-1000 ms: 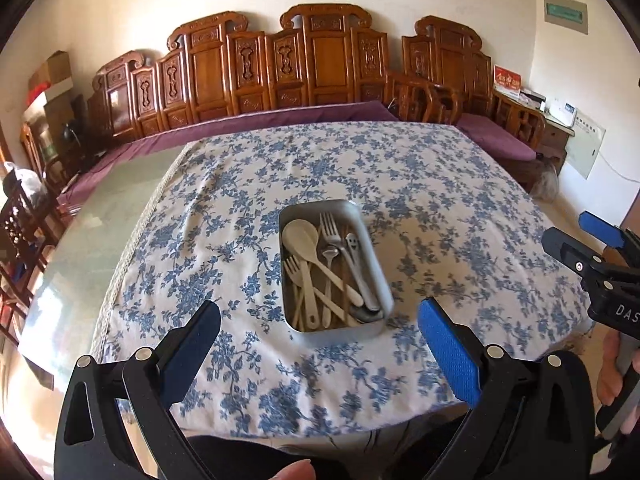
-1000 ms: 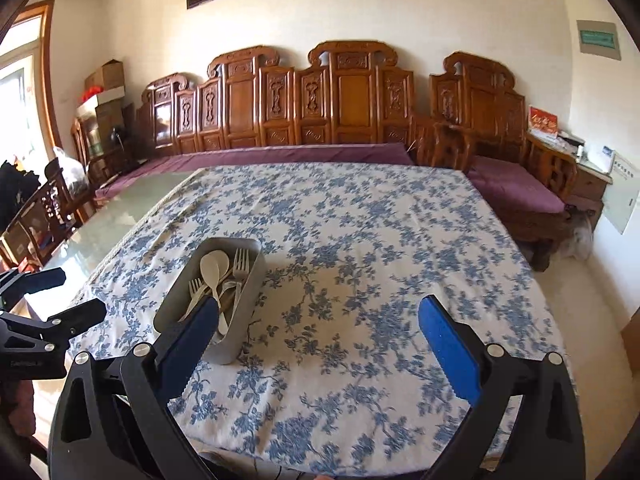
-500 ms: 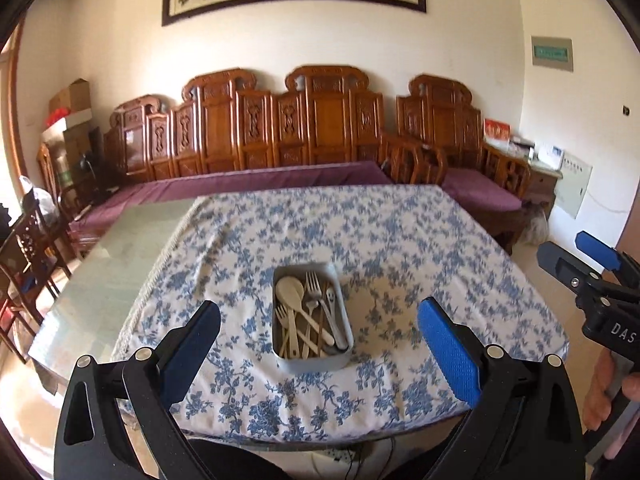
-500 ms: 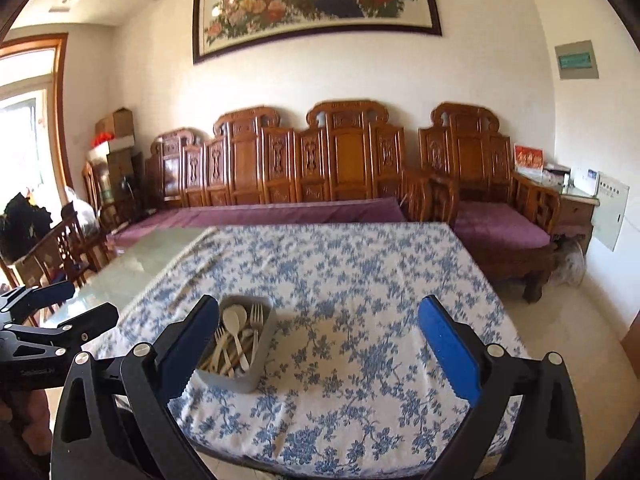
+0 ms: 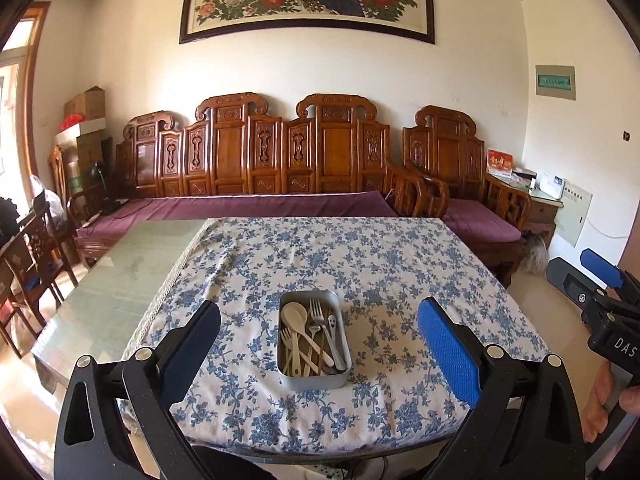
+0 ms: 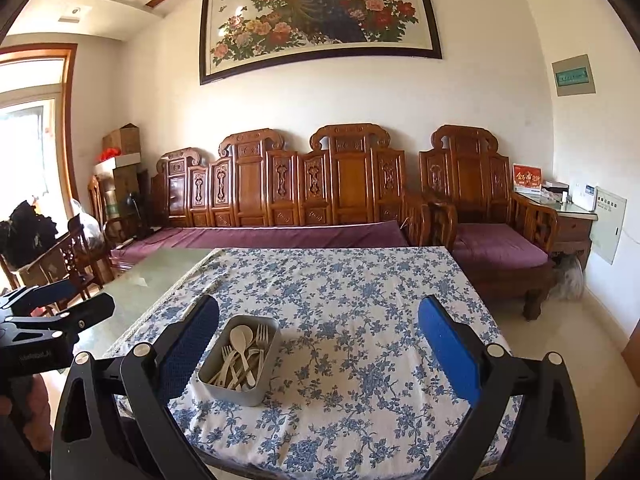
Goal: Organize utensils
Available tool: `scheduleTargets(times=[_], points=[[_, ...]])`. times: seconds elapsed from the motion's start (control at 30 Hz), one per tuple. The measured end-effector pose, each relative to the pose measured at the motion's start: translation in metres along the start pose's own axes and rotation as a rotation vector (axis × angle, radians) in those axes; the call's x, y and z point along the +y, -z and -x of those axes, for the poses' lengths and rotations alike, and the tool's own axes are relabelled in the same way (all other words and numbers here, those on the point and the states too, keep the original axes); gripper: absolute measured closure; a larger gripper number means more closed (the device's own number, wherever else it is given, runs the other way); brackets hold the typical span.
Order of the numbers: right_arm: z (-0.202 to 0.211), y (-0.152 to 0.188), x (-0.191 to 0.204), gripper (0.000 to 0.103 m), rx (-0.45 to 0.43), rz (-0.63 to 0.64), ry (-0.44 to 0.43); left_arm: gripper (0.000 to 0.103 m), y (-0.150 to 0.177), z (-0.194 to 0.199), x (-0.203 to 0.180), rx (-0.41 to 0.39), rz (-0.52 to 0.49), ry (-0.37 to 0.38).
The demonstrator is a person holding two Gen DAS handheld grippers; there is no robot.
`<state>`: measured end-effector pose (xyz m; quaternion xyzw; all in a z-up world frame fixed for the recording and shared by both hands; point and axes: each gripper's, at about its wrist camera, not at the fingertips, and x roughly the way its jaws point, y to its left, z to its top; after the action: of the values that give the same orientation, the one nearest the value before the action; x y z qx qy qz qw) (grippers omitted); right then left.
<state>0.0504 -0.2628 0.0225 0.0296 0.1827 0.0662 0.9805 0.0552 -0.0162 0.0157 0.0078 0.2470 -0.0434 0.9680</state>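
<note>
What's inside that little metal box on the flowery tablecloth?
The grey rectangular metal tin holds a cream round spoon, cream forks and a silver metal fork, piled loosely. The tin's bottom and whatever lies beneath the pile are covered.

The left gripper (image 5: 318,350) is held level, its blue-padded jaws spread wide apart and empty. The right gripper (image 6: 318,350) sits beside it at similar height, jaws equally wide and empty. A hand (image 5: 608,404) wraps the right gripper's handle from below.
</note>
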Motion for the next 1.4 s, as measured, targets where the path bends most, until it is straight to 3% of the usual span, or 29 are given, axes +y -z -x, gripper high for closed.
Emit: scheduleTargets(times=[1.4], points=[[-0.0004,-0.0011,0.0010,0.003,0.001,0.011,-0.003,0.008,-0.0016,0.0057,-0.0022,-0.002,-0.016,0.000]])
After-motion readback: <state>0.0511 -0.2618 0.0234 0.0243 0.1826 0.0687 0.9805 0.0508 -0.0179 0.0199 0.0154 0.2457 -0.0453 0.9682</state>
